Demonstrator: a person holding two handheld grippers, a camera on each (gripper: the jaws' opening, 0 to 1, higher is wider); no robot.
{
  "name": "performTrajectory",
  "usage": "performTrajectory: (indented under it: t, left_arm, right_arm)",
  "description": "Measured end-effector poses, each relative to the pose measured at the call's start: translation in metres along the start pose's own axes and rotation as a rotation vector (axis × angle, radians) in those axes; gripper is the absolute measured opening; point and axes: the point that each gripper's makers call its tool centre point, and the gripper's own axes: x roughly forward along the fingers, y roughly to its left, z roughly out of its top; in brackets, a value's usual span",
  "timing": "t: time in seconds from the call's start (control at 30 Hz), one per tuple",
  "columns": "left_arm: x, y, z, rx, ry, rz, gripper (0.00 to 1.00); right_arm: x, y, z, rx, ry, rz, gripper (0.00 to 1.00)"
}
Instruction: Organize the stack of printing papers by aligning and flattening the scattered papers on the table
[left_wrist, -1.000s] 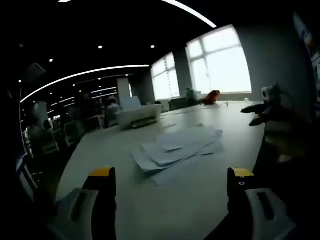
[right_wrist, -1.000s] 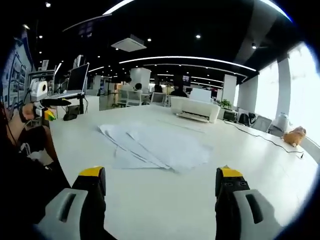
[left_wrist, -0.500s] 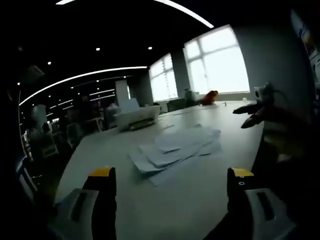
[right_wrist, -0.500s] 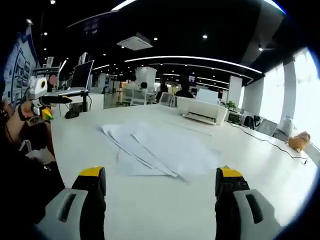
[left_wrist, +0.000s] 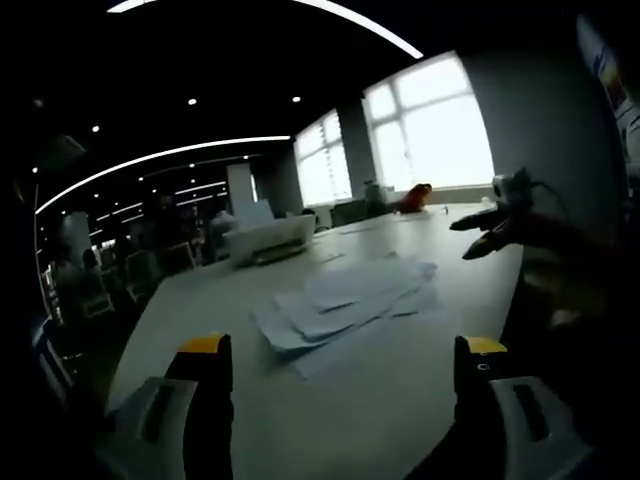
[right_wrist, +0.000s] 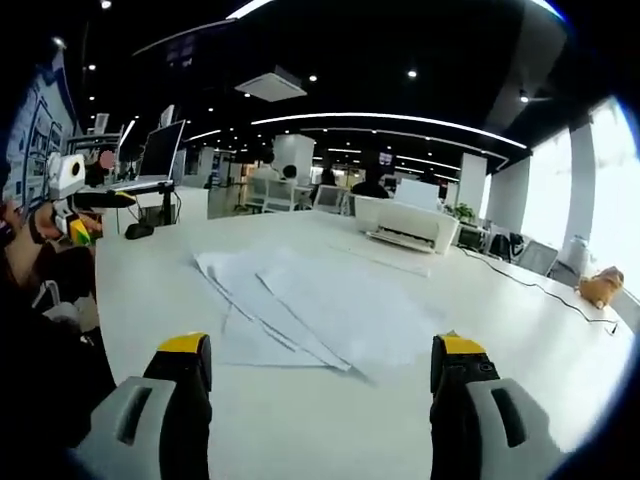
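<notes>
A large open office with dark ceiling, light strips and bright windows is seen behind a wide white table (right_wrist: 560, 380), on which a white printer (right_wrist: 404, 224) stands at the far side. The printing papers (right_wrist: 310, 305) are lying on the middle of the table as a loose fan of overlapping sheets, flat but not aligned, between the two grippers and apart from both. The left gripper (left_wrist: 340, 350) is held with its jaws wide apart and nothing between them, low over the near table edge; the right gripper (right_wrist: 312, 350) is also spread wide and empty, and it is seen again in the left gripper view at the right, raised above the table. In the right gripper view the long axis of the fan is judged to run from the near right towards the far left, with the corners of the sheets pointing in several different directions. It is judged that thin sheets can be creased or folded if they are pushed by a jaw tip from one side only, and that the top sheets can slide away instead of squaring up, because the table surface looks smooth. A sheet can also be missed at the far edge of the fan.
</notes>
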Motion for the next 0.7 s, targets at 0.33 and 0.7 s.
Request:
performTrajectory:
  t: [0.33,0.7]
  left_arm:
    - [0.0,-0.003,0.005,-0.006,-0.017,-0.01,0.94]
    - [-0.002,-0.003,0.006,-0.003,-0.021,-0.011,0.94]
  right_arm:
    - [0.014,-0.005,-0.003,-0.006,0.011,0.001,0.85]
    - [0.022,-0.009,0.0,0.016,0.002,-0.002,0.85]
